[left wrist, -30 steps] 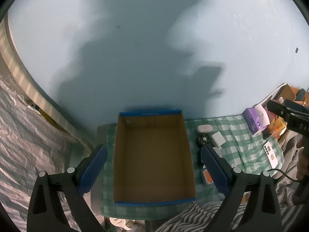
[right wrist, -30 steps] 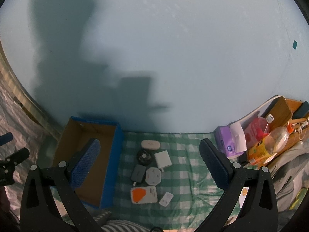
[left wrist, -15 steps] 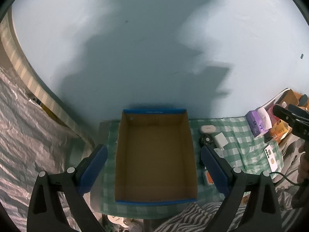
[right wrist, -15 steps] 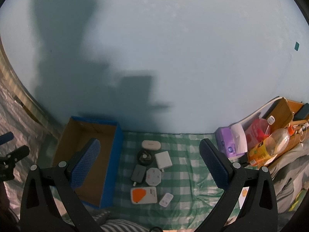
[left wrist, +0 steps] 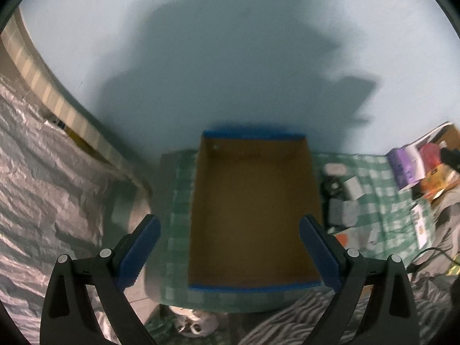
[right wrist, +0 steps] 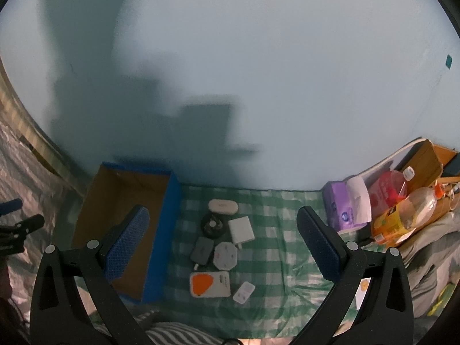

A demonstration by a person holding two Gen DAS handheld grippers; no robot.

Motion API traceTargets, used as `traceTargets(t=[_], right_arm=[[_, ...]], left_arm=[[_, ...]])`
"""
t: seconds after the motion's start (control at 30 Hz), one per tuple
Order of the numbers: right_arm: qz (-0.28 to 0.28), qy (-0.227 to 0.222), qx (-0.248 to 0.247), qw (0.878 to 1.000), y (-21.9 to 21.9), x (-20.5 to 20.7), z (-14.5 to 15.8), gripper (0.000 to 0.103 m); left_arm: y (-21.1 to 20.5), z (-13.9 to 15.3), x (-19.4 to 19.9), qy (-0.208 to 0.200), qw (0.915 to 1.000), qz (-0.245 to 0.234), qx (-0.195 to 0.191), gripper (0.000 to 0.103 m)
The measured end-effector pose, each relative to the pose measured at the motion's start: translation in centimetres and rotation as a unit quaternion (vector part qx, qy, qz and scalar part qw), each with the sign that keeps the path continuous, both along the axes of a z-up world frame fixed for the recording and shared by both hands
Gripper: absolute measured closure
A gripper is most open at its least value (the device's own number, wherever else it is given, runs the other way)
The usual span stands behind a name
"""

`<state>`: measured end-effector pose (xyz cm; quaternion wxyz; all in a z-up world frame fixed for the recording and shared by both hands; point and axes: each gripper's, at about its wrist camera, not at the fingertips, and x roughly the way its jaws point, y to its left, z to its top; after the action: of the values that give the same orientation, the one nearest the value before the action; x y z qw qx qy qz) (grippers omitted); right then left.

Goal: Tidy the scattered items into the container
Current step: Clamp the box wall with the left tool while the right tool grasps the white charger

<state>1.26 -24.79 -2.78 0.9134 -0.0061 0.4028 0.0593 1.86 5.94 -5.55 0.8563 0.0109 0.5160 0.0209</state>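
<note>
An empty cardboard box with blue edges [left wrist: 253, 215] [right wrist: 169, 224] sits on a green checked cloth against the wall. Right of it lie several small items: a white oval case [right wrist: 223, 206], a black round device [right wrist: 213, 224], a white charger [right wrist: 241, 230], a grey adapter [right wrist: 202, 250], a white hexagonal plug [right wrist: 226, 256], an orange-and-white pack [right wrist: 210, 284] and a small white card [right wrist: 243, 292]. My left gripper [left wrist: 230, 247] hovers open above the box. My right gripper [right wrist: 221, 247] hovers open above the items. Neither holds anything.
A purple tissue pack [right wrist: 345, 210], drink bottles [right wrist: 402, 215] and a wooden crate [right wrist: 425, 161] crowd the right side. Crinkled silver sheeting [left wrist: 43, 201] covers the left. A striped fabric [left wrist: 287, 322] lies at the near edge. The pale blue wall [right wrist: 258, 72] stands close behind.
The left gripper's view has tilted and shifted, so the box sits lower and more central, with motion blur. The right gripper has barely moved. The items have not moved.
</note>
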Motion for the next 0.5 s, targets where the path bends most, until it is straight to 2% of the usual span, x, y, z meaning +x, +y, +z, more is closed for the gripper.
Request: traceTargets(t=[0.13, 0.27, 0.5], right_arm=[[0.004, 0.019, 0.009, 1.000, -0.6, 0.7, -1.4, 0.001], [0.004, 0.048, 0.017, 0.999, -1.5, 1.7, -3.5, 0.001], [-0.005, 0.094, 0.016, 0.995, -2.7, 3.2, -7.2, 0.001]], left_arm=[[1.7, -2.6, 0.5, 0.032, 0.9994, 0.007, 0.013, 0.005], [3.6, -6.1, 1.3, 0.081, 0.9964, 0.025, 0.004, 0.005], [5.6, -11.2, 2.2, 0.129, 0.9907, 0.044, 0.002, 0.005]])
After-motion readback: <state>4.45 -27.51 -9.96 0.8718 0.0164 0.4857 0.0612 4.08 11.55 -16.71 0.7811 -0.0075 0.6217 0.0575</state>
